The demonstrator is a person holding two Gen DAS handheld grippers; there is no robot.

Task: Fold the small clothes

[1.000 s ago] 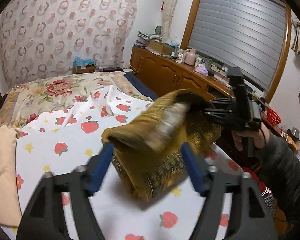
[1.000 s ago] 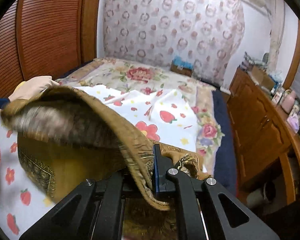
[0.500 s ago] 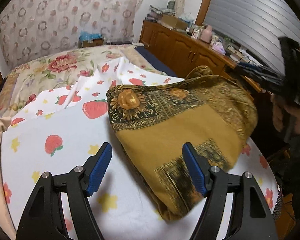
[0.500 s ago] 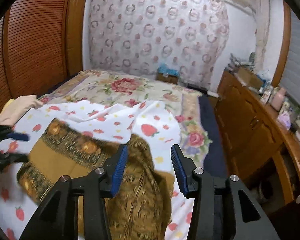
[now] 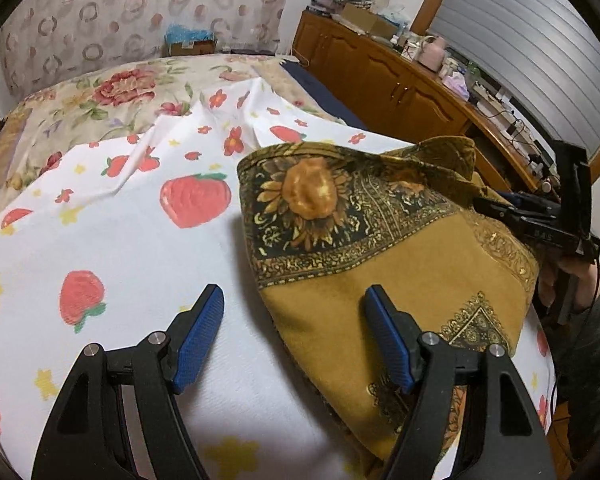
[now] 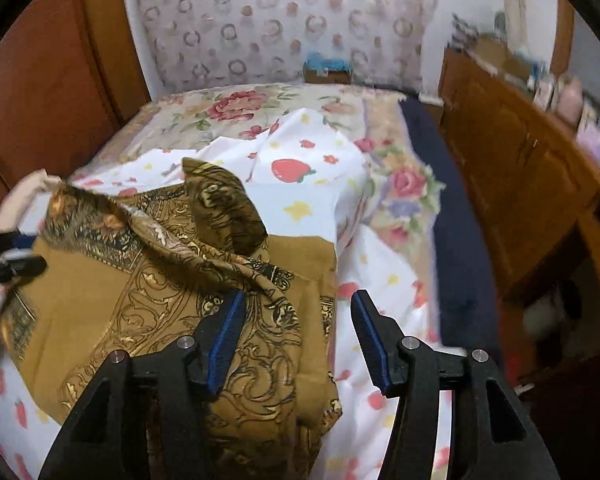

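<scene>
A mustard-gold cloth with dark sunflower and scroll borders (image 5: pixel 380 248) lies loosely folded on the white strawberry-print sheet (image 5: pixel 140 240). My left gripper (image 5: pixel 292 332) is open and empty just above the cloth's near left edge. My right gripper (image 6: pixel 296 332) is open and empty over the cloth's (image 6: pixel 172 292) right edge, one raised fold beside its left finger. The right gripper also shows in the left wrist view (image 5: pixel 548 216) at the cloth's far right side. The left gripper shows dimly at the left edge of the right wrist view (image 6: pixel 8 264).
The sheet covers a bed with a floral bedspread (image 5: pixel 112 92). A beige garment (image 6: pixel 24 196) lies at the bed's left side. A wooden sideboard (image 5: pixel 400 84) with clutter runs along the right. A wooden wardrobe (image 6: pixel 48 80) stands left of the bed.
Both grippers let go of the cloth, which dropped from a lifted bundle onto the sheet. Both now stand open, and the right gripper has come lower toward the cloth's right edge.
</scene>
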